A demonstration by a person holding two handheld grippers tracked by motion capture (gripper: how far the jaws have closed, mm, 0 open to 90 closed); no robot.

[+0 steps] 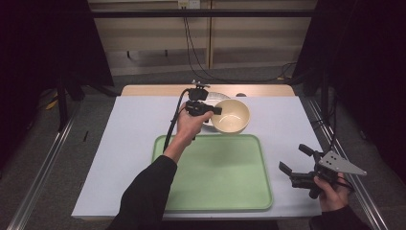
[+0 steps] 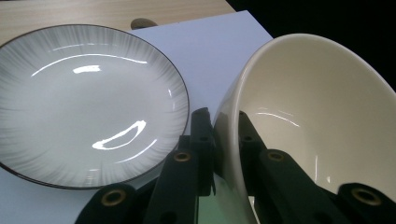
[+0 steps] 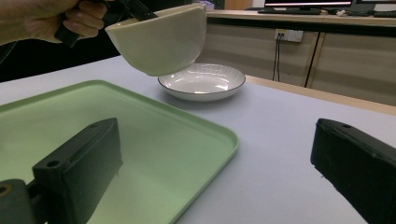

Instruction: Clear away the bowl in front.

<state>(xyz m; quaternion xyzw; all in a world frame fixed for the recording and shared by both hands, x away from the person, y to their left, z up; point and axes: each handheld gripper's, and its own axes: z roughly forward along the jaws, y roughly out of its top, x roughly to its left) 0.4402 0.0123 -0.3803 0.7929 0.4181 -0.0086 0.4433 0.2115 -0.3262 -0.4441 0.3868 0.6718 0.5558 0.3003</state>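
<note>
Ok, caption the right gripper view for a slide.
Left tool lifts cream bowl above white plate, beside green tray.

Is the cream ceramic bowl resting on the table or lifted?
Lifted and tilted: the cream ceramic bowl hangs above the white mat, its rim clamped by the left gripper.

The high view looks down over the table; both gripper views, low and close, share the bowl and plate.

Cream bowl – glossy glazed ceramic, smooth. White plate – shiny glaze, fine streaked rim. Green tray – smooth plastic, soft sheen. Table cover matt, pale; wood edge beyond.
</note>
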